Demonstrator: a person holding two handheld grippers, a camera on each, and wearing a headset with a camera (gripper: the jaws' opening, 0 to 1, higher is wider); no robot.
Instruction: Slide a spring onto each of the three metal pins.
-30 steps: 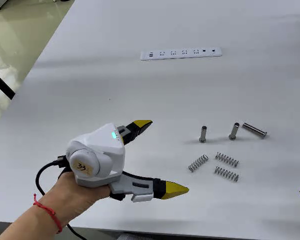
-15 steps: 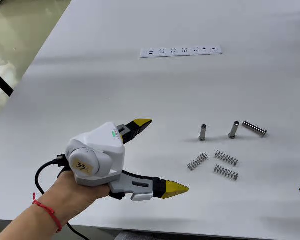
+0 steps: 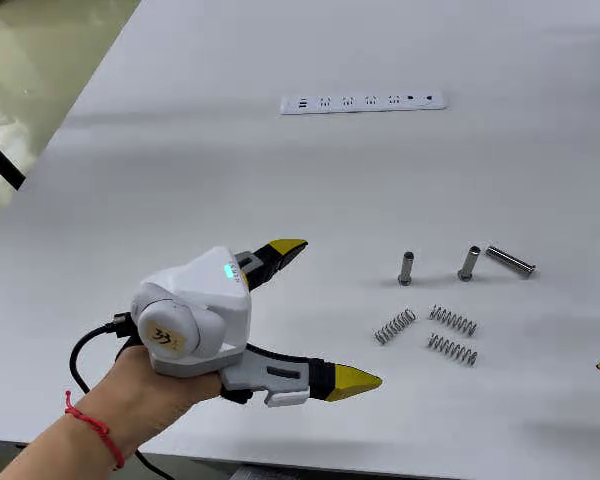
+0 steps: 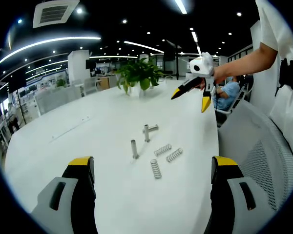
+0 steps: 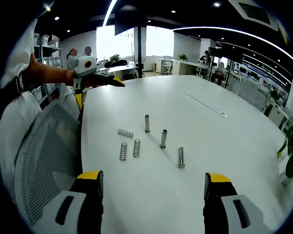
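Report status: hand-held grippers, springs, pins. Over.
Left hand-held gripper open, empty; right hand-held gripper open, empty. Three springs loose on table, none on pins: two upright, one lying. Nothing in the way.

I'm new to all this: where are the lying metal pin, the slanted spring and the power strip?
lying pin (image 3: pixel 509 261), head view, mid-shaft.
slanted spring (image 3: pixel 395 326), head view, middle coils.
power strip (image 3: pixel 363 102), head view, its centre.
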